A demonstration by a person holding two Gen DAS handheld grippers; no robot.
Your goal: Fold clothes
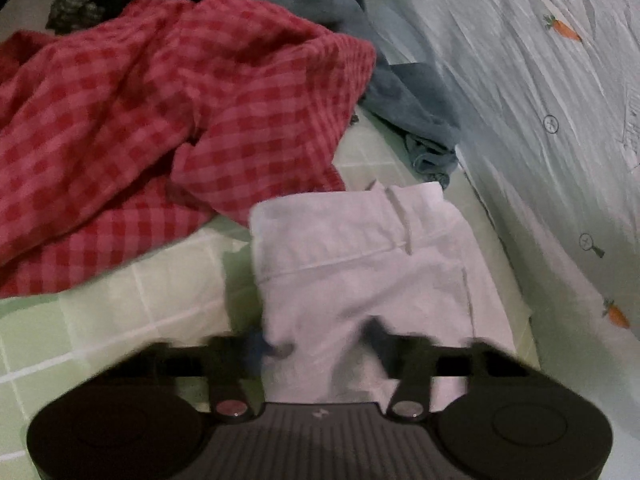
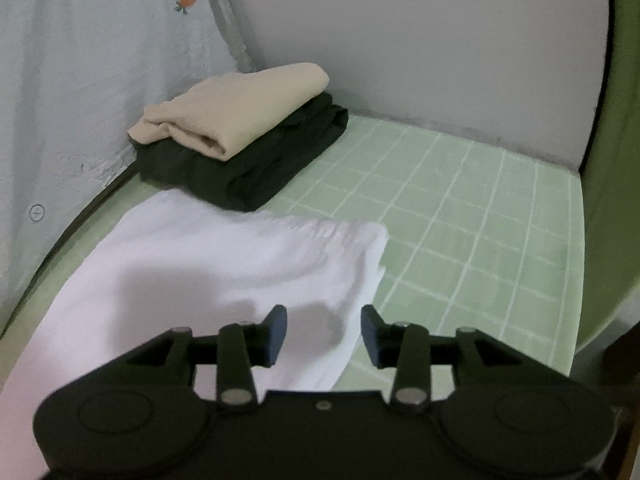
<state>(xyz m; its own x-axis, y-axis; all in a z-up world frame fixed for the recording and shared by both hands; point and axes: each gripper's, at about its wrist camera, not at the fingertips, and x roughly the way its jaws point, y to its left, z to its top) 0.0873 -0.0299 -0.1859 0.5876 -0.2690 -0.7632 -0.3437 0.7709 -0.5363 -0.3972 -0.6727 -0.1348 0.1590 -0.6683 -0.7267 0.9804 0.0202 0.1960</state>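
A white garment point(image 1: 360, 264), folded, lies on the green checked sheet point(image 1: 120, 308). My left gripper point(image 1: 324, 340) is low over its near end. Its fingers are blurred and stand on either side of a bunch of the white cloth; whether the pads press on it is unclear. In the right wrist view the white garment point(image 2: 224, 264) spreads flat, and my right gripper point(image 2: 324, 332) hovers open over its near right edge with nothing pinched. A crumpled red checked garment point(image 1: 160, 120) lies to the left of the white one.
A blue garment point(image 1: 412, 108) and a dark one point(image 1: 80, 4) lie behind the red one. A folded beige piece point(image 2: 240, 108) sits on a folded black piece point(image 2: 256, 164) in the far corner. Pale carrot-print fabric point(image 1: 540, 120) borders the sheet point(image 2: 460, 220), and a wall point(image 2: 400, 40) stands behind.
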